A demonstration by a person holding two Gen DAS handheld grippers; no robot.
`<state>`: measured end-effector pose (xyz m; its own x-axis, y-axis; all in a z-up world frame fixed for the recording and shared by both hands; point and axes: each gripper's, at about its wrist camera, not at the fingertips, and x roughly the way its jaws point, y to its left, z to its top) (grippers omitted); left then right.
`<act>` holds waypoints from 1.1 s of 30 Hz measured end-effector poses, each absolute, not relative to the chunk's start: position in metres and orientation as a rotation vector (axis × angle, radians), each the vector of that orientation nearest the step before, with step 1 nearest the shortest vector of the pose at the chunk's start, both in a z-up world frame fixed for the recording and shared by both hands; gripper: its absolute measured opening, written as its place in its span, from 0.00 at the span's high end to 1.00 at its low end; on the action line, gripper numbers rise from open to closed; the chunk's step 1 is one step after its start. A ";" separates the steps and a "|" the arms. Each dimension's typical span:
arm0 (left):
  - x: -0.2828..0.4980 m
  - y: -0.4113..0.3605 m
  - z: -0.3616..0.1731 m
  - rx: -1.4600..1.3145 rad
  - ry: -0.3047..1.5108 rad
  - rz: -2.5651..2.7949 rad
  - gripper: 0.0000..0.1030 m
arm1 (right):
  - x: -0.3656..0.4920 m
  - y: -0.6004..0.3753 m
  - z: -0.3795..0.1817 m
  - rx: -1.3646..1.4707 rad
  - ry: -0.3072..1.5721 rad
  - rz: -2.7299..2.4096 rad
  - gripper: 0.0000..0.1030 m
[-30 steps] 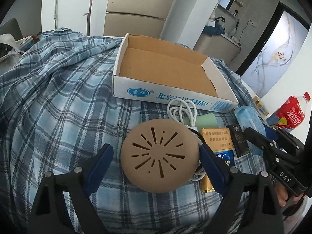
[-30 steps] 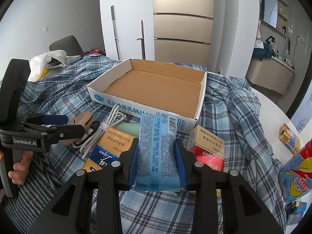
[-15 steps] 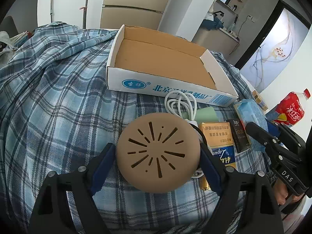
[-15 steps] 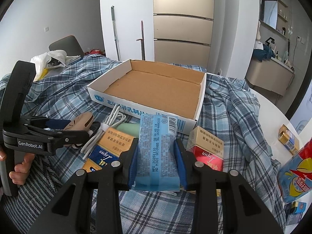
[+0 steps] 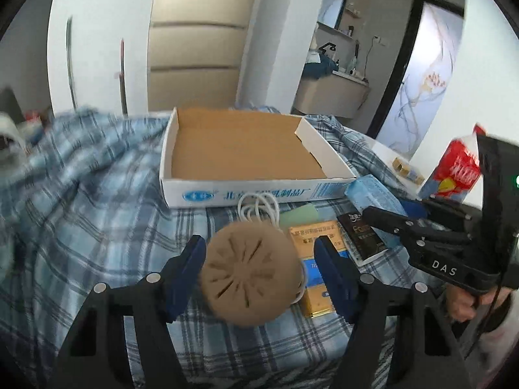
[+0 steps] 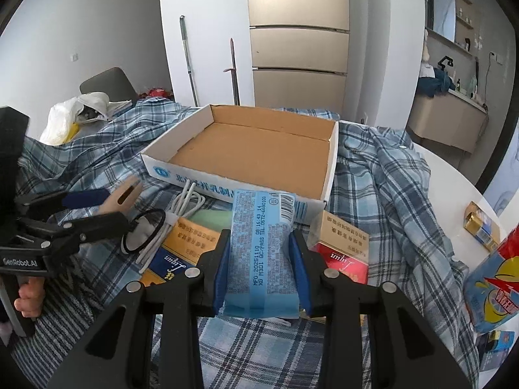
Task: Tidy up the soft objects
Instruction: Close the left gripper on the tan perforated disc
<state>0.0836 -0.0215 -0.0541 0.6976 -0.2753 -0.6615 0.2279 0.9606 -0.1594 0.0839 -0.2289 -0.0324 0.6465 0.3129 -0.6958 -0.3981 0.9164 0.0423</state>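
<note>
A tan round soft pad (image 5: 249,272) with slits lies on the plaid cloth (image 5: 81,210). My left gripper (image 5: 258,241) straddles it with its jaws closing. The left pad is at its rim and a narrow gap shows on the right. In the right wrist view this pad (image 6: 120,194) tilts between the left gripper's (image 6: 116,206) fingers. My right gripper (image 6: 259,235) is shut on a blue tissue pack (image 6: 262,249), seen from the left as the pack (image 5: 373,194) in the right gripper (image 5: 386,209). The open cardboard box (image 5: 246,191) behind is empty.
A coiled white cable (image 5: 258,207), a green block (image 5: 298,214), a gold-and-blue box (image 5: 314,236) and a black box (image 5: 360,236) crowd the cloth before the cardboard box. A tan-and-red box (image 6: 340,243) lies right of the pack. A red bottle (image 6: 493,288) stands far right.
The left gripper's jaws have narrowed around the tan pad, and the view has risen and swung right. The pad now looks tilted. The right gripper and its tissue pack have stayed still.
</note>
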 end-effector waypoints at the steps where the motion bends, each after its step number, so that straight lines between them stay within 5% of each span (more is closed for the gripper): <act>1: 0.083 -0.025 -0.054 -0.046 0.750 -0.267 0.30 | 0.084 -0.228 -0.033 -0.126 0.768 0.405 0.67; 7: 0.095 -0.015 -0.061 -0.117 0.824 -0.289 0.30 | 0.084 -0.227 -0.033 -0.127 0.768 0.406 0.67; 10: 0.104 -0.008 -0.073 -0.169 0.889 -0.274 0.17 | 0.084 -0.226 -0.034 -0.130 0.772 0.404 0.67; 17: 0.119 0.012 -0.093 -0.321 1.023 -0.278 0.14 | 0.083 -0.225 -0.033 -0.133 0.770 0.405 0.67; 33: 0.103 0.004 -0.077 -0.240 0.943 -0.322 0.11 | 0.083 -0.226 -0.033 -0.132 0.769 0.404 0.67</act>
